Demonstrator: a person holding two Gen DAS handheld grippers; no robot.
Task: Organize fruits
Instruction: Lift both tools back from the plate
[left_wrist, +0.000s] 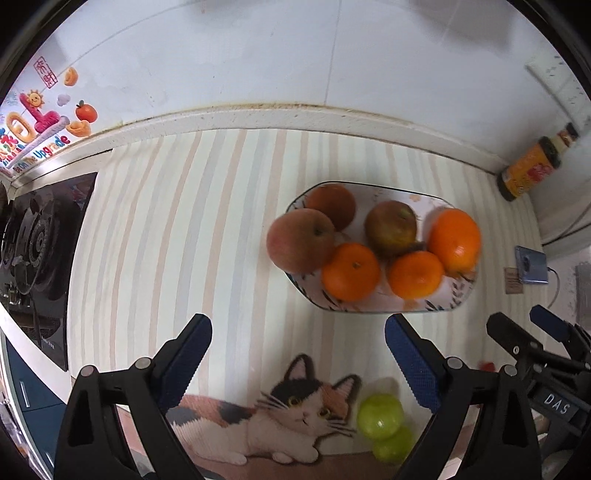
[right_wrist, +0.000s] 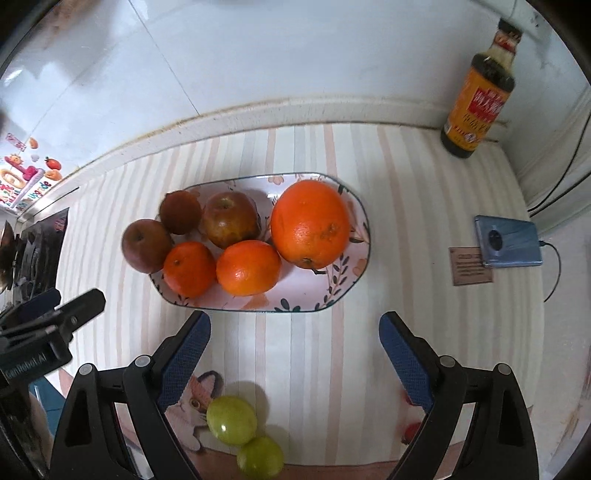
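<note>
Six fruits (right_wrist: 309, 223) fill the plate (right_wrist: 354, 273); both grippers gape.

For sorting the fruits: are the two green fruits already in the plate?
No, both green fruits lie on the mat, outside the plate.

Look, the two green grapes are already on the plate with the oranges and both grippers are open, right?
Not quite. The two green grapes are not on the plate; they lie on the striped mat in front of it, as the right wrist view shows. The oranges are on the plate, and the left gripper and right gripper are both open.
</note>
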